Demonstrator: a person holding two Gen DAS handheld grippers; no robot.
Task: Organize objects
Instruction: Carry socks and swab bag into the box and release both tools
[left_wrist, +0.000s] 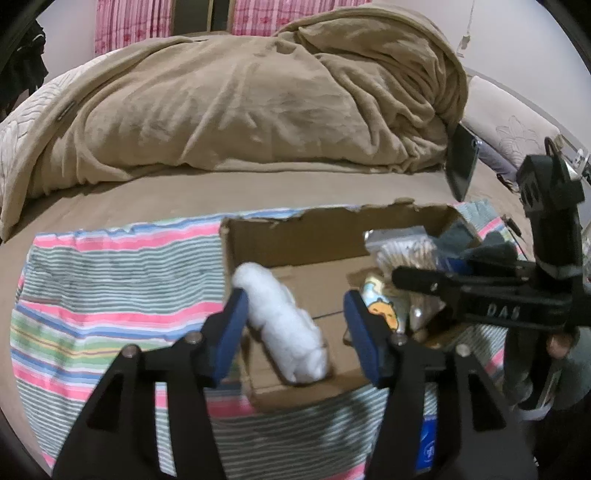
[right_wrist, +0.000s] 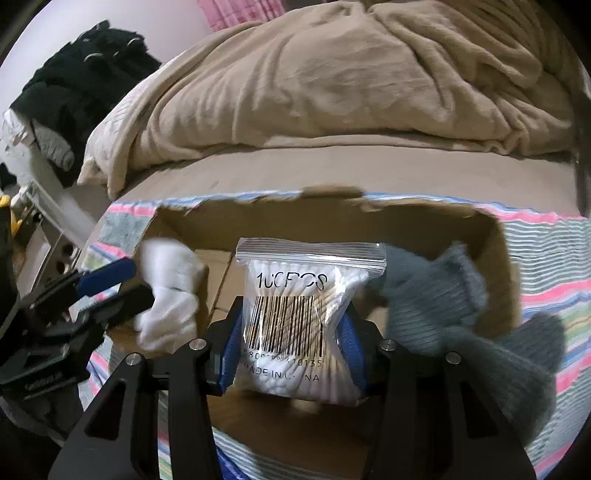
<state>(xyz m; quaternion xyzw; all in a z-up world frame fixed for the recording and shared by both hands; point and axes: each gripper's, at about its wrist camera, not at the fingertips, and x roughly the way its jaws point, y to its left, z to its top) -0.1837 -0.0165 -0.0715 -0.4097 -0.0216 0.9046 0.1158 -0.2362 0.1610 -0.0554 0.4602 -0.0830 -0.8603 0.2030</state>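
Observation:
An open cardboard box (left_wrist: 295, 236) (right_wrist: 491, 236) sits on a striped cloth (left_wrist: 110, 295) on the bed. A white rolled sock (left_wrist: 284, 325) (right_wrist: 170, 295) lies in the box's left part. My left gripper (left_wrist: 295, 314) is open above the box, and the sock lies loose between its blue fingers. My right gripper (right_wrist: 291, 332) is shut on a clear zip bag of cotton swabs (right_wrist: 295, 314) and holds it over the box; it shows in the left wrist view (left_wrist: 402, 254) too. A grey-blue sock (right_wrist: 443, 295) lies in the box's right part.
A small packet with a yellow cartoon print (left_wrist: 384, 306) lies in the box. A rumpled beige blanket (left_wrist: 258, 103) fills the bed behind. A dark phone-like slab (left_wrist: 461, 162) leans at the right. Black clothes (right_wrist: 81, 81) pile up beyond the bed's left edge.

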